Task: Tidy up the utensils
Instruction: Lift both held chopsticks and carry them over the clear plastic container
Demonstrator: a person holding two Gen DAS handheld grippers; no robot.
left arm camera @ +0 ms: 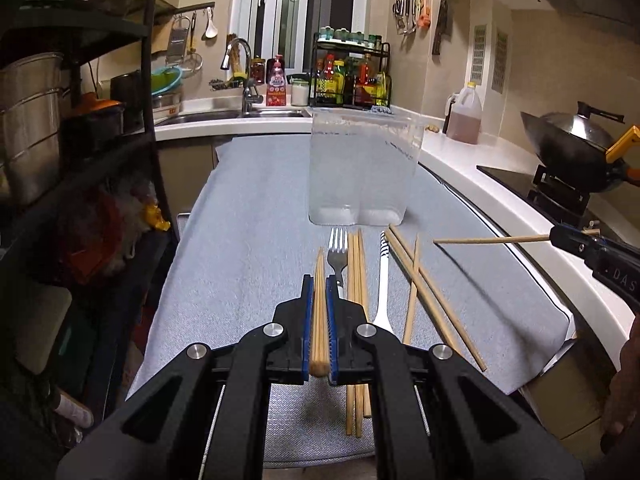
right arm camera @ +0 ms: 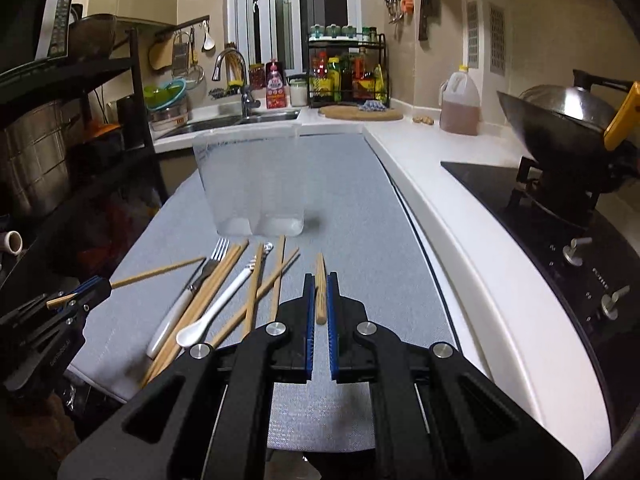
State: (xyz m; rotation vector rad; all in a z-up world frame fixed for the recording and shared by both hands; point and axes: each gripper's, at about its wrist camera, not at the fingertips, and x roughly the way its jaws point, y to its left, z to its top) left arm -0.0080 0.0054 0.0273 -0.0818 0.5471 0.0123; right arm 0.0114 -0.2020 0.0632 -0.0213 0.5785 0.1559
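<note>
My left gripper is shut on a wooden chopstick and holds it above the grey mat. My right gripper is shut on another wooden chopstick; in the left wrist view that chopstick sticks out leftward from the gripper. A clear plastic container stands upright on the mat, also seen in the right wrist view. In front of it lie a fork, a white spoon and several loose chopsticks.
A white counter runs along the right with a stove and wok and an oil jug. A black shelf rack with pots stands at the left. A sink and a spice rack are at the back.
</note>
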